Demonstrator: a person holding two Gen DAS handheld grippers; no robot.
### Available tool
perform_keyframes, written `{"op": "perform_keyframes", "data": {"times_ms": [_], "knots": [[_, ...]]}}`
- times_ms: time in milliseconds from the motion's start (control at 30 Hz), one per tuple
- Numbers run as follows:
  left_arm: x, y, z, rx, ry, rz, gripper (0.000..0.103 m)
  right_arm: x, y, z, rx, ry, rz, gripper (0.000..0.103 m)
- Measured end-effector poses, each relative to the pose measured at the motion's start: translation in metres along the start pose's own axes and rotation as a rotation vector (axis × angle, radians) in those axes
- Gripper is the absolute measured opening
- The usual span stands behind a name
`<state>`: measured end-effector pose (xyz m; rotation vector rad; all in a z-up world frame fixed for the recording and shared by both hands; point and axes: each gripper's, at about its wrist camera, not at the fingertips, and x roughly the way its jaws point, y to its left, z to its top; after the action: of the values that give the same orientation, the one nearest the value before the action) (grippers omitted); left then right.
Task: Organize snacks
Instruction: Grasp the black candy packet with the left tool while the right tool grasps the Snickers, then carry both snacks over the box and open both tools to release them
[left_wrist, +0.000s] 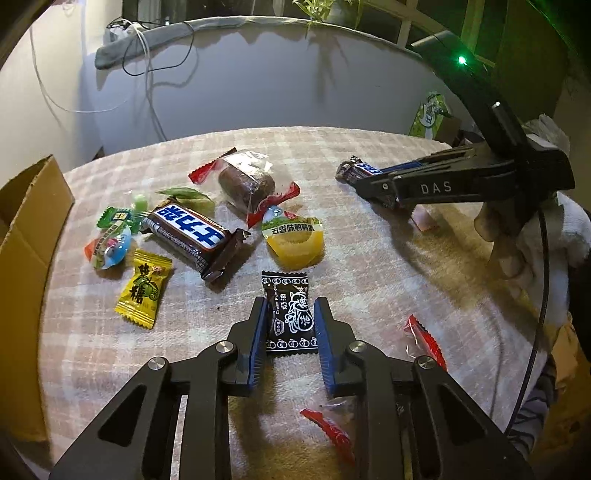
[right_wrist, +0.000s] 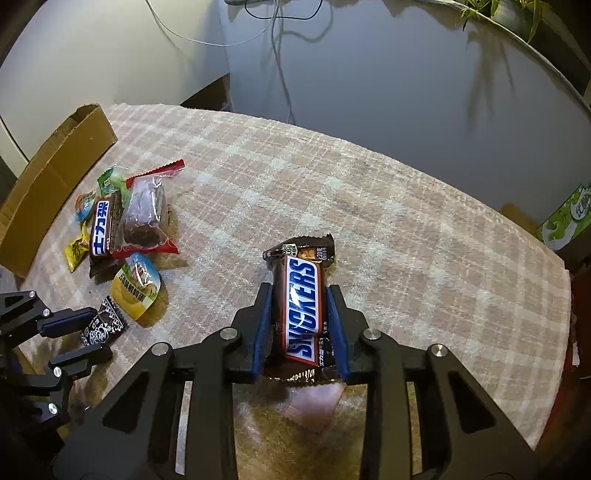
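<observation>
On the checked tablecloth (left_wrist: 369, 280) lies a black plum candy (left_wrist: 290, 314), and my left gripper (left_wrist: 290, 302) is shut on it, blue pads against both wrapper edges. The right wrist view shows the same candy (right_wrist: 105, 326) in that gripper (right_wrist: 101, 334) at the lower left. My right gripper (right_wrist: 300, 288) is shut on a brown Snickers bar (right_wrist: 303, 306), pads pressed on its long sides, low over the cloth. In the left wrist view this gripper (left_wrist: 369, 184) holds the bar (left_wrist: 364, 169) at the far right, with a person's hand behind it.
A loose pile lies at the left: a second Snickers bar (left_wrist: 192, 232), a wrapped brown cake (left_wrist: 245, 184), a yellow jelly cup (left_wrist: 293, 240), a yellow candy (left_wrist: 144, 291). An open cardboard box (left_wrist: 26, 236) stands at the left edge. Red wrappers (left_wrist: 424, 339) lie near me.
</observation>
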<state>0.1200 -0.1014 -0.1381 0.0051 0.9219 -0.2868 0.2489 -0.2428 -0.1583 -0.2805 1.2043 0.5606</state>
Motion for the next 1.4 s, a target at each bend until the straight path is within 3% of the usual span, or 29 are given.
{"op": "perform_keyframes", "data": {"times_ms": [333,600,967,1400], "knots": [[-0.021,0.02,-0.002,-0.057,-0.046,-0.019,0.023,-0.026,-0.003,-0.005,0.05,-0.046,0.012,0.03],[-0.05,0.032,-0.001,-0.086,-0.11,-0.01,0.023,-0.056,0.016,0.0,0.034,-0.092,0.029,0.03],[-0.092,0.081,-0.001,-0.146,-0.204,0.047,0.023,-0.083,0.083,0.027,-0.047,-0.145,0.084,0.03],[-0.126,0.17,-0.006,-0.252,-0.276,0.173,0.023,-0.067,0.173,0.071,-0.149,-0.155,0.173,0.03]]}}
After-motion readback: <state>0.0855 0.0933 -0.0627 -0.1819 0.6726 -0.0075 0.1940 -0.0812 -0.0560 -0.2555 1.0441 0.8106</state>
